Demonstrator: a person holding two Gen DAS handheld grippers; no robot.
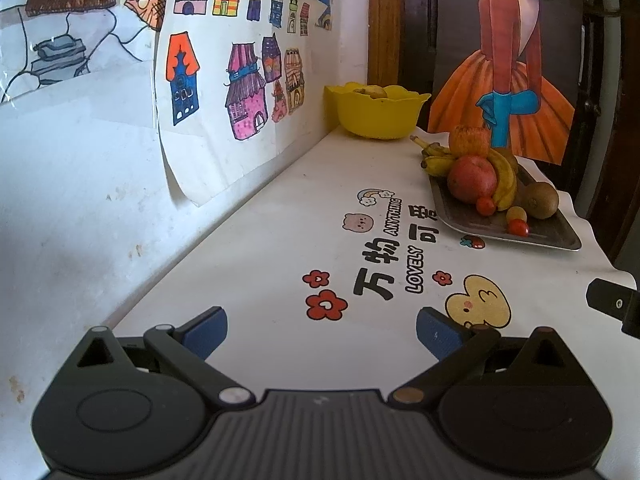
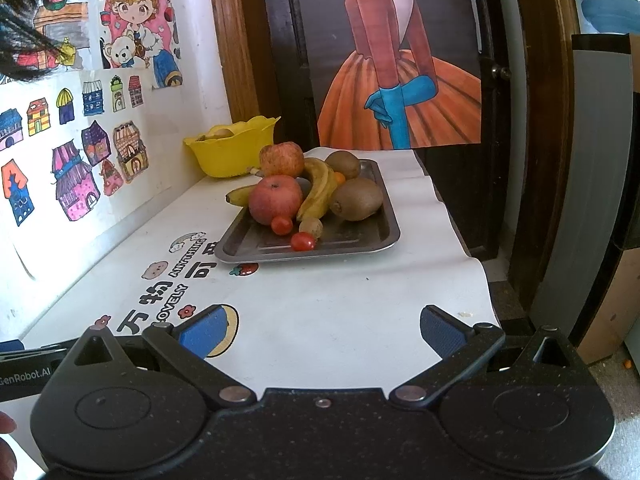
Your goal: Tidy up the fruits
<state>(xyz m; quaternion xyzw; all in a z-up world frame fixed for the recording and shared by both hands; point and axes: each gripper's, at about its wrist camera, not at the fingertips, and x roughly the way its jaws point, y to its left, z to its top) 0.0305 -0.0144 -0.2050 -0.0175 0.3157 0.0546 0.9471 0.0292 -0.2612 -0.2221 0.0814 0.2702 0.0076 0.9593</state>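
Both sets of tongs wide apart and empty: left gripper [image 1: 322, 330] low over the printed cloth [image 1: 280, 220], right gripper [image 2: 328, 330] likewise, nearer the table's front edge. Neither touching any fruit.

Fruit mostly heaped on the tray [image 2: 352, 240]: two apples [image 2: 275, 199], bananas [image 2: 318, 192], kiwis [image 2: 356, 199], small tomatoes [image 2: 303, 241], a pale round fruit [image 2: 311, 227] between them. Something yellowish already in the yellow bowl [image 2: 236, 152], back against the wall (hard to tell what from here). Bowl just behind the tray, near but apart.

Fits either a sorting partway through, with some fruit in the bowl and the rest waiting, or a tray already arranged as wanted; no telling which from this alone. Which way the fruit is meant to travel, likewise unsettled.

If a pick is due: tomatoes at the tray's near end easiest to reach, small and round, likely to roll under a careless pinch. Apples wedged against bananas, so lifting one could shift the heap.

Around: drawings [image 1: 248, 92] taped along the wall, a large poster [image 2: 400, 80] propped behind the table. Cloth rippled at the far right edge. Path from grippers to tray open.
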